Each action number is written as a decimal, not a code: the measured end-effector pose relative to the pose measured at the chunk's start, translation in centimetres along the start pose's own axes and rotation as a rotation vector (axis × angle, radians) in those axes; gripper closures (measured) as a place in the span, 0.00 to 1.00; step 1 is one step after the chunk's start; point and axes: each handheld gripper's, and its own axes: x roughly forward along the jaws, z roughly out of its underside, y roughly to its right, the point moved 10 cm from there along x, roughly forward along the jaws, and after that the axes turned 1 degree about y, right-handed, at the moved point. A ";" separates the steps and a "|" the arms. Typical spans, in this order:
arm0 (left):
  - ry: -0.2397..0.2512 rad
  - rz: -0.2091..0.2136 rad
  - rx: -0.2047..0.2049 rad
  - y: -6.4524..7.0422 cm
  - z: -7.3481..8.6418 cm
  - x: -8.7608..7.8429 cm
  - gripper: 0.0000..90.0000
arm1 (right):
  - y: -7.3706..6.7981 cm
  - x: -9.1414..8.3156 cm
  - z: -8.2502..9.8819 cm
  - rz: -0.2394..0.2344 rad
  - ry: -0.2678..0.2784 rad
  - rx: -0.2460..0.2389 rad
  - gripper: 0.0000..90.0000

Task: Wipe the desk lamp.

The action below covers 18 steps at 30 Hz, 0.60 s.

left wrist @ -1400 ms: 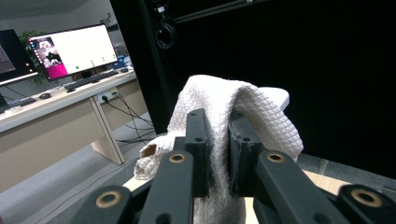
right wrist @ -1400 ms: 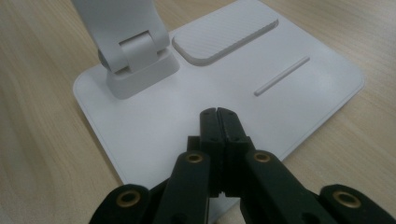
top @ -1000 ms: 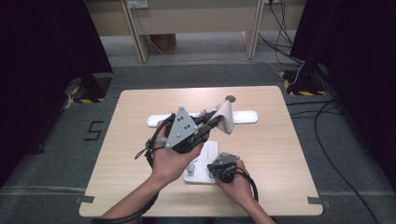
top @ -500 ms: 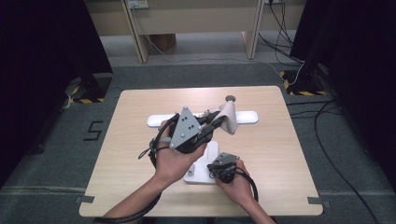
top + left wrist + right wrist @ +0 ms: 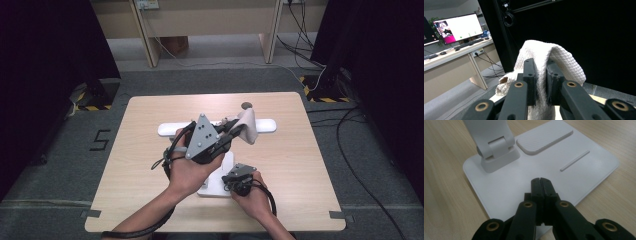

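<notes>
A pale wooden table point(image 5: 150, 150) stands on grey carpet between black curtains, with desk legs and trailing cables beyond its far edge.

The left gripper point(image 5: 235, 131) is held above the middle of the table, its jaws clamped on a white waffle-weave cloth point(image 5: 248, 125). In the left gripper view point(image 5: 541, 82) the cloth point(image 5: 541, 55) is pinched between the two black pads, arches over the jaw tips and hangs down on both sides, one loose end trailing off to the left of the jaws. Seen from above, the cloth runs from the jaw tips away from the person and slightly to the right, draping over the long white arm point(image 5: 172, 129) that lies crosswise just beyond the gripper; that arm's long axis runs left to right across the table.

The right gripper point(image 5: 236, 179) sits nearer the person, below and to the right of the left one, its jaws pressed fully together with nothing between them. In the right gripper view point(image 5: 541, 182) the jaw tips rest over a flat white base plate point(image 5: 499, 190). Ahead of the tips and to their left a white hinge post point(image 5: 496, 147) rises from the plate; ahead and to their right lie a ribbed raised pad point(image 5: 544, 138) and a thin straight ridge point(image 5: 574, 160).

Off the table's left edge, a "5" point(image 5: 100, 140) is marked on the carpet. Behind the cloth in the left gripper view, a lit monitor point(image 5: 457, 28) stands on a desk; its writing is too small to read.
</notes>
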 end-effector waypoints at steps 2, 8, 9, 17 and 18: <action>0.000 0.001 0.000 0.1 0.0 0.1 0.90 | 0.0 0.0 0.0 0.000 0.000 0.000 1.00; 0.000 0.006 0.000 0.2 -0.1 0.3 0.90 | 0.0 0.0 0.0 0.002 0.002 0.000 1.00; 0.000 0.006 0.000 0.2 -0.1 0.3 0.90 | 0.0 0.0 0.0 0.002 0.002 -0.001 1.00; -0.001 0.013 0.002 0.5 -0.2 0.6 0.90 | 0.0 0.0 0.0 0.004 0.002 -0.005 1.00; -0.002 0.013 0.002 0.5 -0.2 0.6 0.90 | 0.0 0.0 0.0 0.004 0.003 -0.004 1.00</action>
